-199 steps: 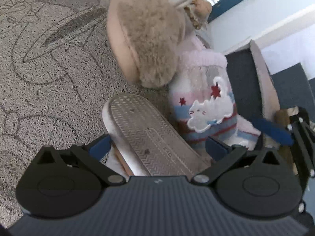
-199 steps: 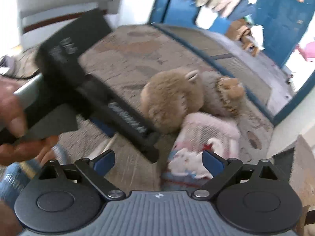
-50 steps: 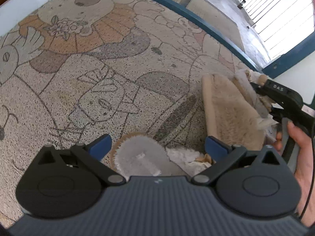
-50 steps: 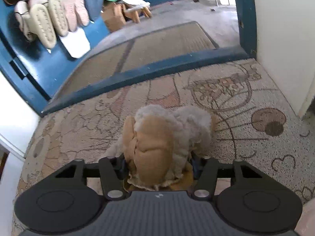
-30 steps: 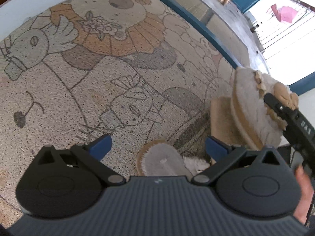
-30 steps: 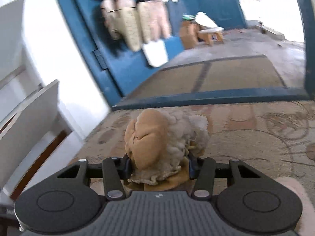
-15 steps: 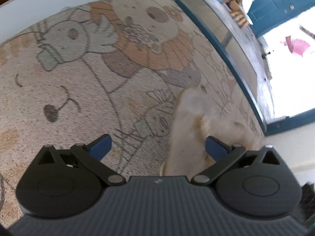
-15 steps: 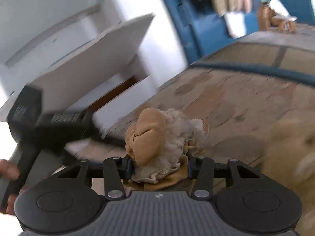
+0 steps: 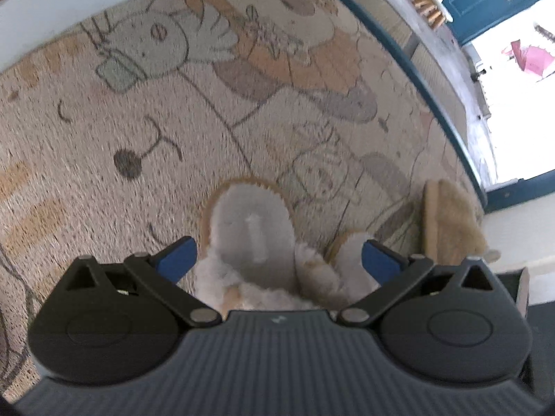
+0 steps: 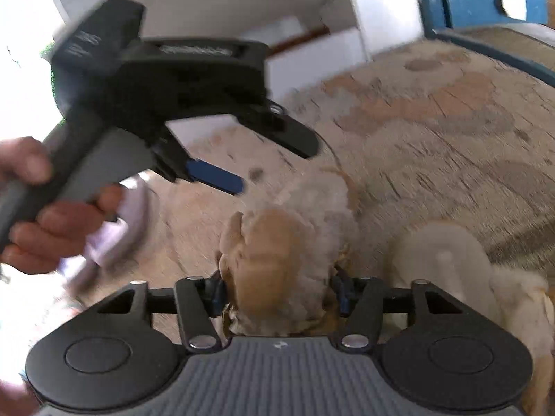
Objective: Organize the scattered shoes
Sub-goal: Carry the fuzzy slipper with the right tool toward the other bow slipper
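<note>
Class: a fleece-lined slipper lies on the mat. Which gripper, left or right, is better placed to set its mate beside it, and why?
Right. The right gripper is shut on the mate, right beside the lying slipper. The left gripper is open and holds nothing.

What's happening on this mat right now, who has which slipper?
A person is tidying slippers on the cartoon-print floor mat. The right gripper has its jaws clamped on a fluffy cream slipper with a tan plush head, low over the mat. The left gripper is open and empty above a cream fleece-lined slipper lying on the mat. A tan fuzzy slipper lies by the mat's edge.
</note>
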`<action>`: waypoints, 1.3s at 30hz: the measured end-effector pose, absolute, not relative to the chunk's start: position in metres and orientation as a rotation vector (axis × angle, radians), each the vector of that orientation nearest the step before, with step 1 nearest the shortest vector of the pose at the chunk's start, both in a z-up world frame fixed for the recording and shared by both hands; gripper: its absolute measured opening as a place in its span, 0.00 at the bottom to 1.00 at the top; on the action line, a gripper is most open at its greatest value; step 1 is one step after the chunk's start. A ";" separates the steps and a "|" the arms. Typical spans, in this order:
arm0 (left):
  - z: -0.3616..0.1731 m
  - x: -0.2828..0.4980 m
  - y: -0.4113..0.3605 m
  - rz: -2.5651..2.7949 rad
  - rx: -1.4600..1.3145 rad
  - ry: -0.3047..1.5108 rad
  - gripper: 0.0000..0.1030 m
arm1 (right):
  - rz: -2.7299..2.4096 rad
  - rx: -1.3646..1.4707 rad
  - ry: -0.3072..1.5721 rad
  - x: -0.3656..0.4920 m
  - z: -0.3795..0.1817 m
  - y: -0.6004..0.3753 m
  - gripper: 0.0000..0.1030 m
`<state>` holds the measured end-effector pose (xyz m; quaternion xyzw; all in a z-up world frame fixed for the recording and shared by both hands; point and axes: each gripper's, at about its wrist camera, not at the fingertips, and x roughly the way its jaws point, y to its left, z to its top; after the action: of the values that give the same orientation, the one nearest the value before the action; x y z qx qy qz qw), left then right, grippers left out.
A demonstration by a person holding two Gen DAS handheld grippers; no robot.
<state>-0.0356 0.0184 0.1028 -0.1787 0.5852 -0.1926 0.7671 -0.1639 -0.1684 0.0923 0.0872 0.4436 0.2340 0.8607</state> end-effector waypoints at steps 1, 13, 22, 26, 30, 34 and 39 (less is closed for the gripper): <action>0.102 -0.037 0.016 -0.427 -0.381 1.274 1.00 | 0.477 0.192 0.931 -0.166 0.093 -0.171 0.73; 0.109 -0.052 -0.020 -0.587 -0.263 1.233 1.00 | 0.260 0.167 0.865 -0.224 0.131 -0.199 0.91; 0.096 -0.072 -0.050 -0.679 -0.160 1.259 1.00 | 0.104 0.116 0.938 -0.264 0.123 -0.242 0.95; 0.096 -0.079 -0.055 -0.710 -0.131 1.286 1.00 | 0.074 0.118 1.009 -0.266 0.099 -0.252 0.95; 0.094 -0.084 -0.059 -0.735 -0.094 1.308 1.00 | 0.083 0.051 1.020 -0.271 0.091 -0.246 0.95; 0.089 -0.080 -0.058 -0.749 -0.113 1.311 1.00 | 0.080 0.010 0.983 -0.273 0.097 -0.241 0.95; 0.088 -0.080 -0.048 -0.795 -0.160 1.301 0.99 | 0.108 -0.011 0.985 -0.270 0.099 -0.236 0.95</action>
<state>-0.0800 -0.0479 0.0882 -0.0723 0.5887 -0.3598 0.7202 -0.2698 -0.2356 0.0987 -0.0053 0.4724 0.0516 0.8798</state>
